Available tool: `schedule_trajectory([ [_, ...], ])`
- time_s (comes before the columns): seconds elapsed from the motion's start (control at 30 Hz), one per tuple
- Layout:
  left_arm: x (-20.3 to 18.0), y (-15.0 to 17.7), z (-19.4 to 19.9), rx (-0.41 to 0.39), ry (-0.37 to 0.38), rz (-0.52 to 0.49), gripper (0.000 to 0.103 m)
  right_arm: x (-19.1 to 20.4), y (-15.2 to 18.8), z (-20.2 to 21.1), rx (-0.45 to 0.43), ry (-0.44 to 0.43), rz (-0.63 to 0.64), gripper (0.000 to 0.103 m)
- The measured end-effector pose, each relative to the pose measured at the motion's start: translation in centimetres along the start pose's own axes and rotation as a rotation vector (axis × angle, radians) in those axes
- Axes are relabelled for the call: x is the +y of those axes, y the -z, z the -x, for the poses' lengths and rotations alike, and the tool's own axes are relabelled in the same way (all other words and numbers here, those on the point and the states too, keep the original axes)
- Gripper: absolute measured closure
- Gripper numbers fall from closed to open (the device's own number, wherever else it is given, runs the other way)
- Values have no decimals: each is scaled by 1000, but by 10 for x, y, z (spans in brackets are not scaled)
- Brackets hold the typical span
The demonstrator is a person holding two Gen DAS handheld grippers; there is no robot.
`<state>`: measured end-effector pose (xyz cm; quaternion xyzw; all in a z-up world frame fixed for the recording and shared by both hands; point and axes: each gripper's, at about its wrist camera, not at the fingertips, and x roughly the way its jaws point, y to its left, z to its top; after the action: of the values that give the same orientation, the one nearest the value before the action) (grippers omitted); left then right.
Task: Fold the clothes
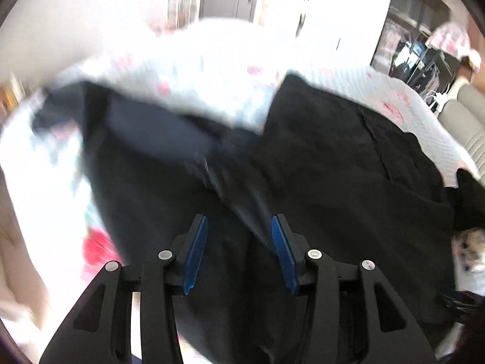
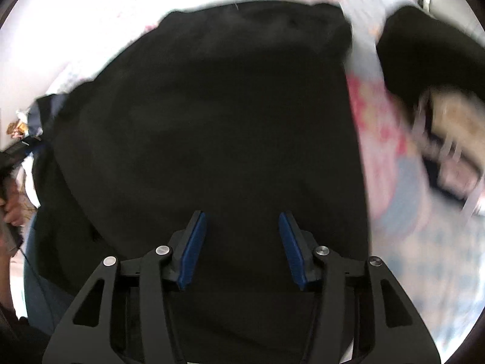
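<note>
Two grippers are showing in these views, and I am operating both with their blue-padded jaws spread apart and nothing between them. In the left wrist view, my left gripper (image 1: 239, 227) is hovering at the lower centre of the frame over a black garment (image 1: 333, 157), which is lying spread across a white bedspread with pink and blue print (image 1: 212, 69). A dark navy garment (image 1: 136, 121) is lying at the left centre of the frame, and its right part is overlapping the black one; motion blur is softening its edges, so I cannot tell which piece lies on top. In the right wrist view, my right gripper (image 2: 242, 226) is sitting at the lower centre, released, with the black garment filling most of the frame beneath and beyond it. A second dark piece of clothing (image 2: 430, 51) is lying at the upper right, separated from the main garment by a strip of bedspread. At the far left edge, a hand (image 2: 13, 209) is appearing, partly cut off.
</note>
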<state>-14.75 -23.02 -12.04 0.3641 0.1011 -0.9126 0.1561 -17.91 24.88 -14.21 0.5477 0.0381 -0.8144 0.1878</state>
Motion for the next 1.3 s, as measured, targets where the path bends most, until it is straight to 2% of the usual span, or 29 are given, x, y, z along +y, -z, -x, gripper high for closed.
schedule_trajectory([
  [0.07, -15, -2, 11, -49, 24, -62, 57, 0, 3, 7, -19, 52, -16, 55],
  [0.13, -42, -3, 12, -55, 106, -138, 56, 13, -1, 16, -60, 96, -7, 53],
  [0.17, -58, -2, 9, -37, 161, -182, 53, 21, -4, 20, -87, 74, 11, 53],
  [0.23, -87, 4, -8, 63, 279, -244, 51, 38, -11, 22, -123, 18, 46, 52],
  [0.3, -109, 12, -29, 206, 382, -277, 51, 52, -11, 10, -90, 11, 85, 51],
  [0.33, -108, 17, -40, 279, 394, -252, 51, 54, -8, 0, -61, 30, 102, 51],
  [0.37, -104, 22, -51, 335, 394, -217, 51, 51, -1, -5, -43, 43, 107, 51],
  [0.43, -87, 30, -62, 370, 369, -180, 52, 34, 11, -6, -50, 50, 81, 52],
  [0.5, -71, 33, -63, 364, 354, -170, 55, 13, 22, 2, -63, 67, 36, 53],
  [0.67, -54, 27, -52, 344, 311, -176, 56, -33, 44, 25, -47, 183, -12, 52],
  [0.8, -44, 18, -32, 275, 330, -148, 56, -57, 55, 37, -46, 141, -132, 50],
  [0.93, -33, 1, -27, 233, 349, -125, 52, -58, 47, 58, -84, 90, -157, 51],
  [1.0, -29, -5, -32, 234, 326, -121, 52, -59, 33, 70, -114, 68, -160, 50],
  [1.17, -29, -9, -42, 233, 327, -122, 52, -56, -1, 79, -137, 94, -152, 49],
  [1.23, -41, -8, -45, 229, 338, -164, 52, -46, -4, 82, -130, 94, -147, 49],
  [1.3, -54, -7, -47, 222, 351, -214, 52, -53, -7, 73, -133, 56, -139, 49],
])
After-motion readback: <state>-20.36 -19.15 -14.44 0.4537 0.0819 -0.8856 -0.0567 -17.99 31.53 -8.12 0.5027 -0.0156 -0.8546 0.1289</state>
